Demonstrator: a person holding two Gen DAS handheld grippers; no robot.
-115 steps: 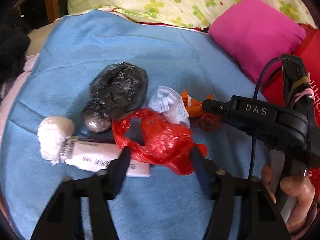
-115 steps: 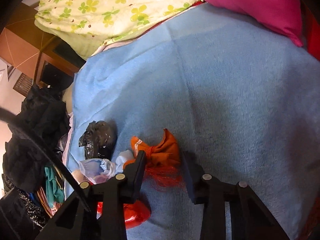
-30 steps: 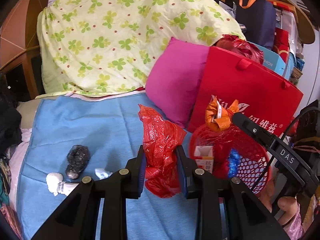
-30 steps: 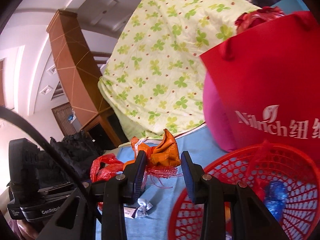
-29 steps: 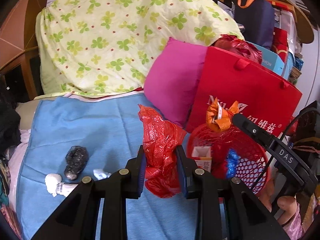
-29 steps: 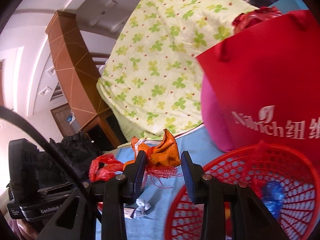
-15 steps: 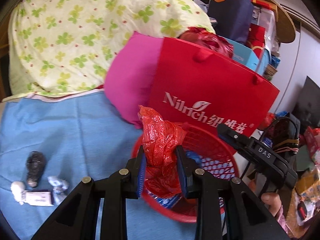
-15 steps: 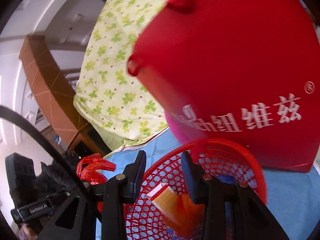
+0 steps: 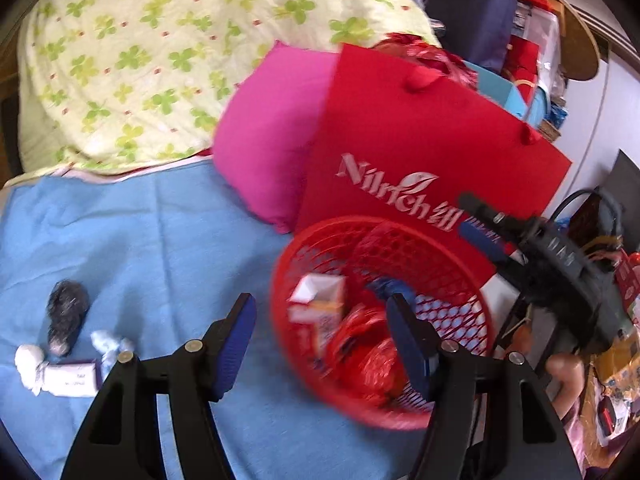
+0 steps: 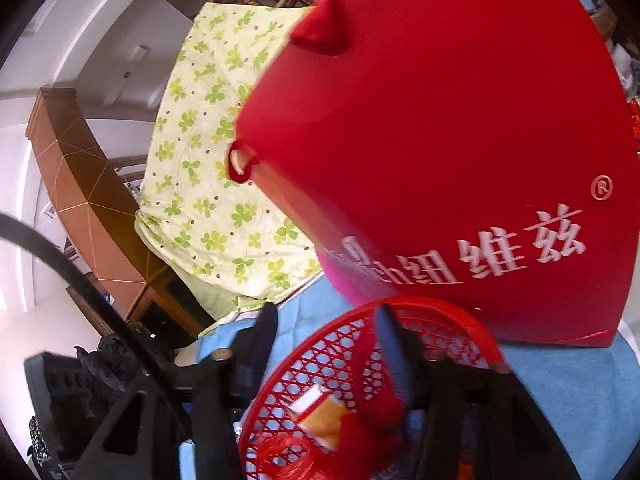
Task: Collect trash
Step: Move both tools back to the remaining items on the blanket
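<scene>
A red mesh basket (image 9: 452, 280) stands on the blue blanket (image 9: 140, 240) and holds a carton (image 9: 320, 300) and the crumpled red plastic bag (image 9: 368, 356). My left gripper (image 9: 320, 328) is open and empty just above the basket's near rim. My right gripper (image 10: 324, 344) is open and empty over the basket (image 10: 440, 316); it also shows at the right of the left wrist view (image 9: 484, 224). A black bag (image 9: 66, 312), white paper wads (image 9: 30, 360) and a small white packet (image 9: 74, 378) lie on the blanket at the left.
A red Nilrich shopping bag (image 9: 420, 152) stands right behind the basket, beside a pink pillow (image 9: 272, 132). A clover-print quilt (image 9: 140, 60) is piled at the back. Clutter and a dark bag (image 9: 472, 16) fill the far right.
Both grippers have opened. The left one has let the red plastic bag fall into the basket; the orange scrap released earlier by the right one lies inside too.
</scene>
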